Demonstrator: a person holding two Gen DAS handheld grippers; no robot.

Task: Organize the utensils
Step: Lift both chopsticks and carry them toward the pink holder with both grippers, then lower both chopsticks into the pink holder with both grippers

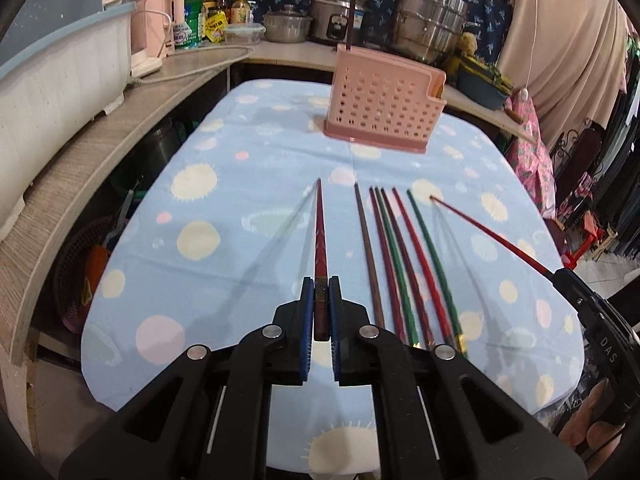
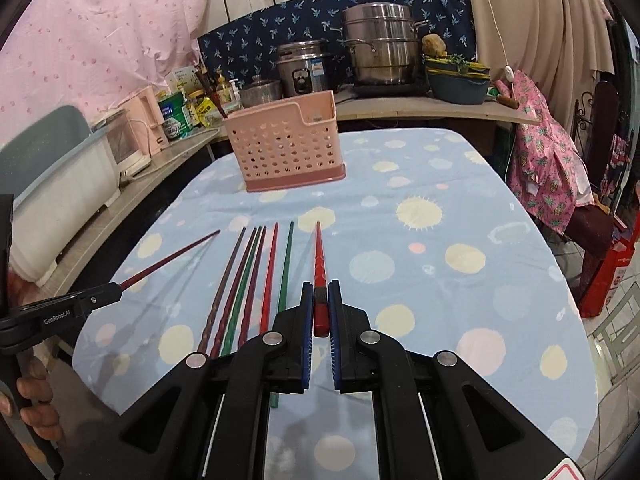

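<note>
Lighting: even, fairly bright indoor light from overhead; no strong glare is seen. Shadows: several faint, fanned shadows are cast on the blue tablecloth (image 1: 224, 168) beside each raised chopstick (image 1: 320, 236), which suggests more than one source. Highlights: soft reflections are carried by the steel pots (image 2: 378, 44). Distortion: strong fisheye bending is shown, and counter edges are curved. Vignette: corners are blacked out. Focus: the centre is sharp, while the margins are softened.
</note>
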